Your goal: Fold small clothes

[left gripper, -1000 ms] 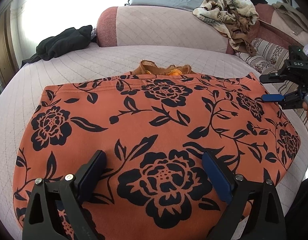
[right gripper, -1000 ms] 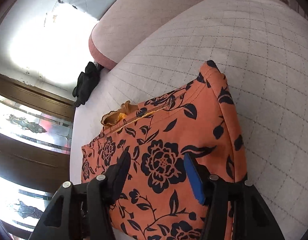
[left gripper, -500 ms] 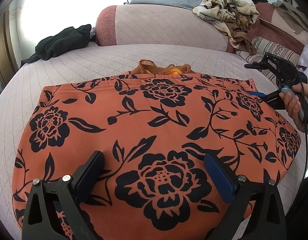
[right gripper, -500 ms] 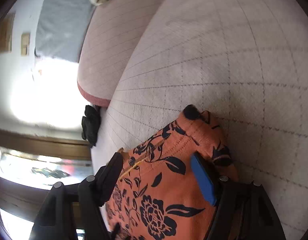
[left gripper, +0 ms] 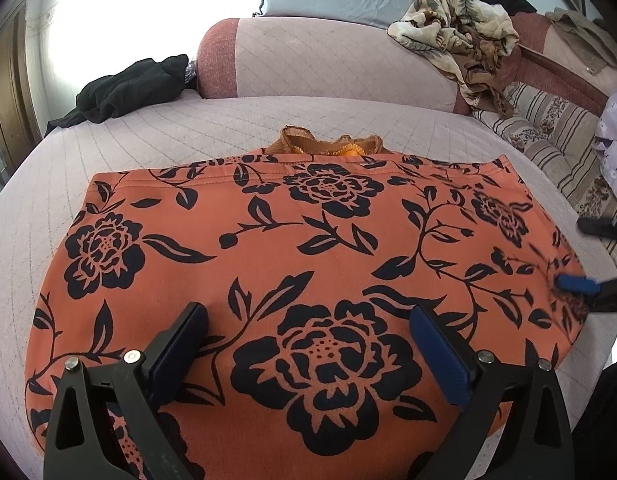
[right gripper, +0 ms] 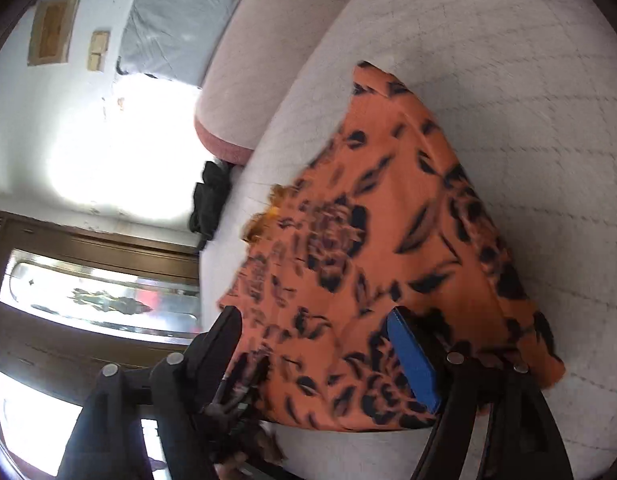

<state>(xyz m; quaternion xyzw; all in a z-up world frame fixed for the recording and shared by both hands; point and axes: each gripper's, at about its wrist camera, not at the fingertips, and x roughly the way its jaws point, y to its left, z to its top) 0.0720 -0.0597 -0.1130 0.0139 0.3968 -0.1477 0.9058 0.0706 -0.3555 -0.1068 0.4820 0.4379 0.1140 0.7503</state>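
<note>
On the quilted bed (left gripper: 156, 132) the orange floral garment (left gripper: 292, 248) lies spread flat in front of us, a brown lacy piece (left gripper: 308, 144) peeking out past its far hem. Our left gripper (left gripper: 308, 344) hovers over the near edge, jaws wide apart, holding nothing. Our right gripper (right gripper: 314, 350) sits at the garment's right side, jaws opening, cloth below them but not pinched. We judge we are between folds; next we would need to pinch an edge on each side and carry it across evenly.
</note>
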